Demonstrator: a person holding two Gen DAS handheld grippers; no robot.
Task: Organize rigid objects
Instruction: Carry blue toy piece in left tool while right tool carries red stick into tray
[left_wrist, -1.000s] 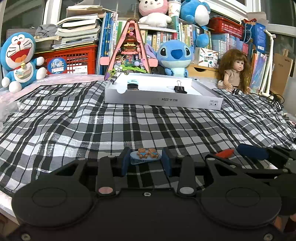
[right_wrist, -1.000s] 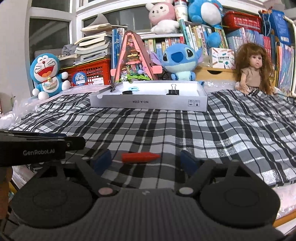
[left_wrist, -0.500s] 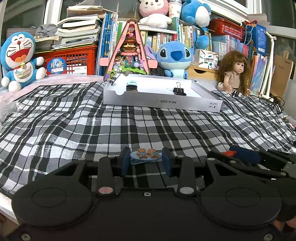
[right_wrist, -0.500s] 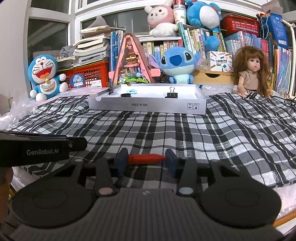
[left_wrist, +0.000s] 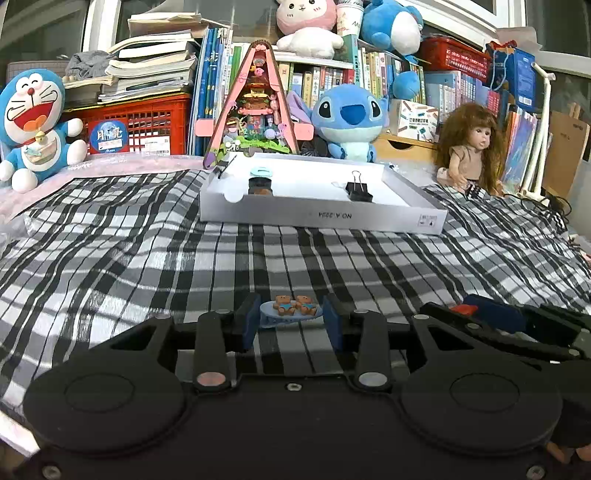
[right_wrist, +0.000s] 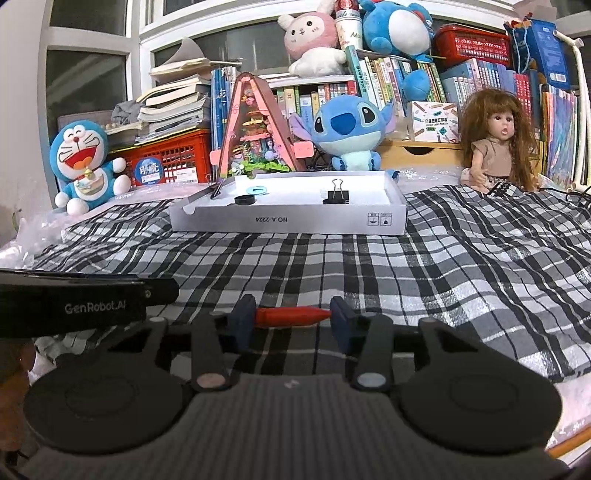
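Note:
My left gripper (left_wrist: 290, 316) is shut on a light blue hair clip (left_wrist: 291, 309) with two small bears on top, held just above the checked cloth. My right gripper (right_wrist: 292, 316) is shut on a red crayon (right_wrist: 291, 316), gripped end to end between the blue pads. In the left wrist view the right gripper's fingers (left_wrist: 493, 316) show at the right with the crayon's red tip (left_wrist: 460, 309). Farther back lies a white box tray (left_wrist: 321, 217) holding a black binder clip (left_wrist: 357, 189), a dark round cap (left_wrist: 260, 184) and a pale blue ring (left_wrist: 260, 171).
A black-and-white checked cloth (right_wrist: 424, 266) covers the surface. Behind the tray stand a Doraemon plush (right_wrist: 83, 162), a pink triangular toy house (right_wrist: 255, 133), a Stitch plush (right_wrist: 349, 127), a doll (right_wrist: 498, 144), a red crate (left_wrist: 136, 123) and shelves of books.
The right gripper's jaws closed from wide apart onto the red crayon. The left gripper kept still with the hair clip held.

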